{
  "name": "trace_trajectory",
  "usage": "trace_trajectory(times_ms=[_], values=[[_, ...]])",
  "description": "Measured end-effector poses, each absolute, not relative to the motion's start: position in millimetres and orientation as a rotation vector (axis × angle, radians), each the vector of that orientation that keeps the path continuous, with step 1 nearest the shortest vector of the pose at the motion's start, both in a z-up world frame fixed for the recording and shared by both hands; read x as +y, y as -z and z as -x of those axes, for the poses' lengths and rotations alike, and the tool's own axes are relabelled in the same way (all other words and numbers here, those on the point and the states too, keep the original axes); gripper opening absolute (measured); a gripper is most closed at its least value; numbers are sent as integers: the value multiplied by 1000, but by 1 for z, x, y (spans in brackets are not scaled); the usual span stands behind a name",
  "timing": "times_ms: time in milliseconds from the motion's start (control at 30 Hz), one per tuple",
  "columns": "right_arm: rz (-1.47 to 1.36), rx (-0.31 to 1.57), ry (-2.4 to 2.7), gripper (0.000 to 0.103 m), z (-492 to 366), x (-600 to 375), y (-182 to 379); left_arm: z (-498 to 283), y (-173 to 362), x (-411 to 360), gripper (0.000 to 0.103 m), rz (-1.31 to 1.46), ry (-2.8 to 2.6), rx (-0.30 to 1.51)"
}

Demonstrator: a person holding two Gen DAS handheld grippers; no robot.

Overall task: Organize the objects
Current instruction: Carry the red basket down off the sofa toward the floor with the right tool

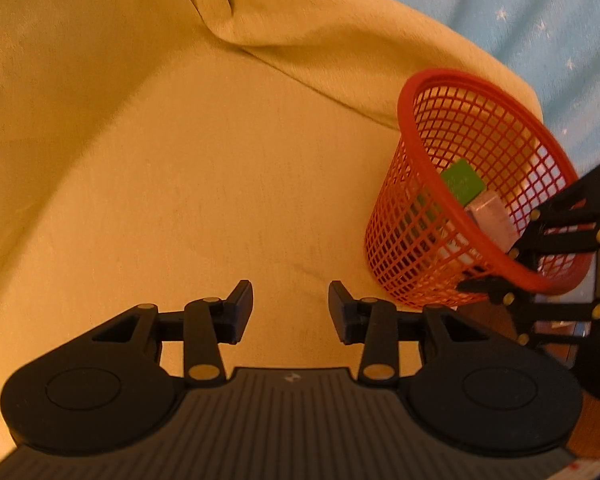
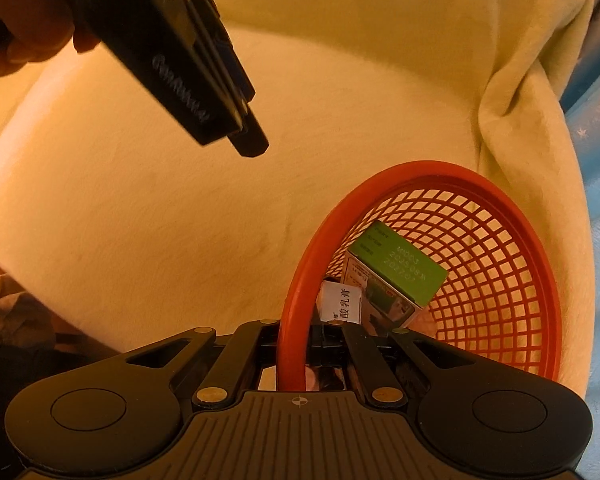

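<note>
- Boxes already in: green box (image 2: pixel 396 268) and white carton (image 2: pixel 340 304) sit inside the red basket (image 2: pixel 500 208).
- Right claw (image 2: pixel 300 344) clamps the basket's near rim.
- Left claw (image 1: pixel 290 312) open, empty, basket off to its right.
- Nothing loose on the yellow cloth (image 1: pixel 180 180); sorting looks nearly done.

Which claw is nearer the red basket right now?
Right. The right claw is shut on the red basket at its near rim. The left claw is open and empty over the yellow cloth, apart from the basket.
</note>
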State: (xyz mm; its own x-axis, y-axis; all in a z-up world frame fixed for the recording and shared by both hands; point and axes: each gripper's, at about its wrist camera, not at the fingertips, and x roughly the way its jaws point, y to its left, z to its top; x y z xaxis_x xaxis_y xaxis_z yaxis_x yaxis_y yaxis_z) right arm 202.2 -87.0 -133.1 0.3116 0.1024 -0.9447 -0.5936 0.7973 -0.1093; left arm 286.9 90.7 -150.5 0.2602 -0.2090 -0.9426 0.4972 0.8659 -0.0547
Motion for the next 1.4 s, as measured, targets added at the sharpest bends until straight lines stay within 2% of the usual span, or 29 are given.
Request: trace_trajectory(times_ms=[267, 533, 900, 1400], values=[[484, 1214, -528, 0, -181, -87, 117, -253, 140, 78, 38, -314, 507, 1232], [537, 1172, -620, 0, -133, -111, 101, -198, 129, 39, 38, -279, 431, 1208], [685, 1101, -725, 0, -10, -161, 89, -102, 126, -31, 40, -194, 340, 1166], [735, 1196, -636, 0, 76, -174, 126, -24, 165, -44, 41, -150, 406, 1190]])
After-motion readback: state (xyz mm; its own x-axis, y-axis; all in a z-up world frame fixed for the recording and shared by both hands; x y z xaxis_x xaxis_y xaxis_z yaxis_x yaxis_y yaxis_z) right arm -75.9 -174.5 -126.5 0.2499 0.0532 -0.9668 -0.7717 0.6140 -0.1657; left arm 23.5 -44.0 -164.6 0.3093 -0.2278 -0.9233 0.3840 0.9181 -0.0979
